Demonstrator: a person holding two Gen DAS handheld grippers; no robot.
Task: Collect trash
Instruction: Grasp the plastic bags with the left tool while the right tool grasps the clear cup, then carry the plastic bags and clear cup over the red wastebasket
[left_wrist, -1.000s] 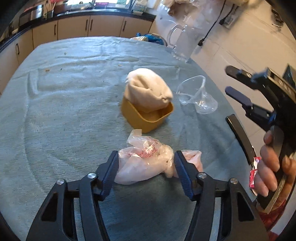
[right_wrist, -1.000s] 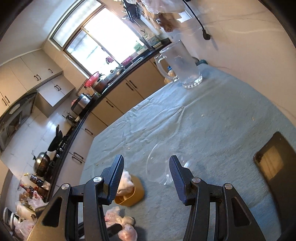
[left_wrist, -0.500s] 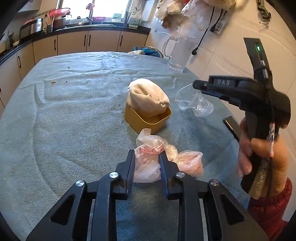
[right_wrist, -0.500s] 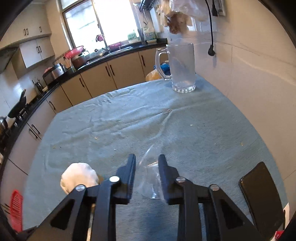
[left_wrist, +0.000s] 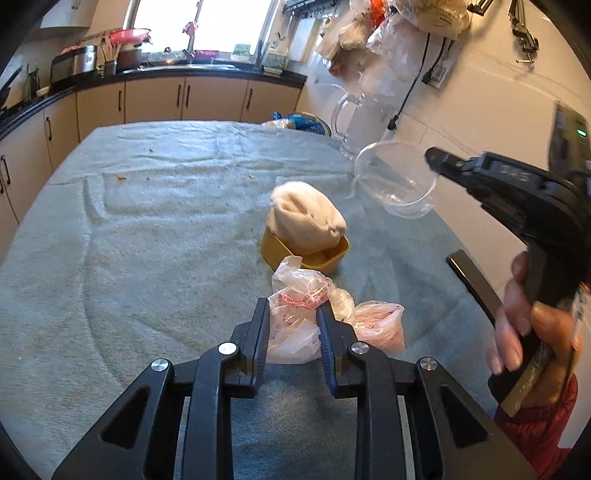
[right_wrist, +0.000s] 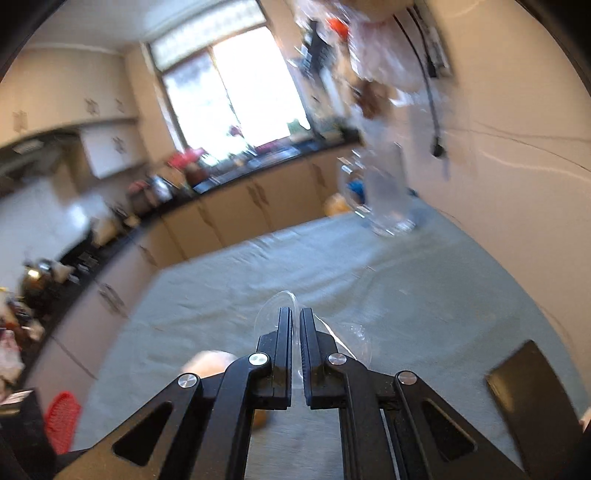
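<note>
My left gripper (left_wrist: 291, 317) is shut on a crumpled pink-and-clear plastic bag (left_wrist: 295, 314) that rests on the grey-green tablecloth (left_wrist: 147, 240); part of the bag (left_wrist: 380, 325) spills out to the right. My right gripper (right_wrist: 295, 321) is shut on the rim of a clear plastic cup (right_wrist: 351, 339) and holds it above the table. In the left wrist view the cup (left_wrist: 399, 181) hangs in the air at the tip of the right gripper (left_wrist: 432, 155).
A yellow bowl (left_wrist: 306, 254) with a cream cloth lump (left_wrist: 306, 218) stands beyond the bag. A glass mug (left_wrist: 354, 122) stands at the far right corner. A black phone (right_wrist: 532, 398) lies at the right edge. The wall runs along the right; kitchen cabinets stand behind.
My left gripper closed on the plastic bag. My right gripper closed on the clear cup and lifted it off the table.
</note>
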